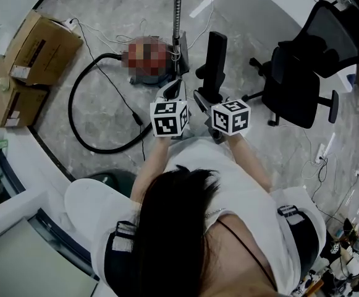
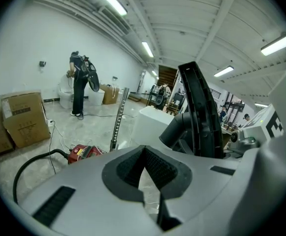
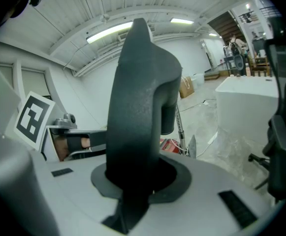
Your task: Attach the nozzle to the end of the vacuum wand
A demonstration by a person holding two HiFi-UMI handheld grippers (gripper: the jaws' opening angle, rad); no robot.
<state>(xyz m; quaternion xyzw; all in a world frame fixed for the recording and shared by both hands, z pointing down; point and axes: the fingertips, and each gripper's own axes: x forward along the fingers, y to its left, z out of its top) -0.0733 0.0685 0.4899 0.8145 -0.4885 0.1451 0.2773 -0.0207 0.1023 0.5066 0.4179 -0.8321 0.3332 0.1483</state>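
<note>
Nozzle [image 1: 215,60] black, hose [image 1: 71,104] black, vacuum [image 2: 83,153] red, wand [image 1: 177,11] silver, boxes [image 1: 43,48] brown, floor [image 1: 105,107] grey marbled, chair [image 1: 303,85] black.

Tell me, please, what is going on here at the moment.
A person stands holding a gripper in each hand. The right gripper is clamped on the black nozzle and holds it up in front of them. The left gripper is shut with nothing in it. The vacuum wand stands upright by the red vacuum cleaner on the floor ahead. The nozzle is not yet on it.
</note>
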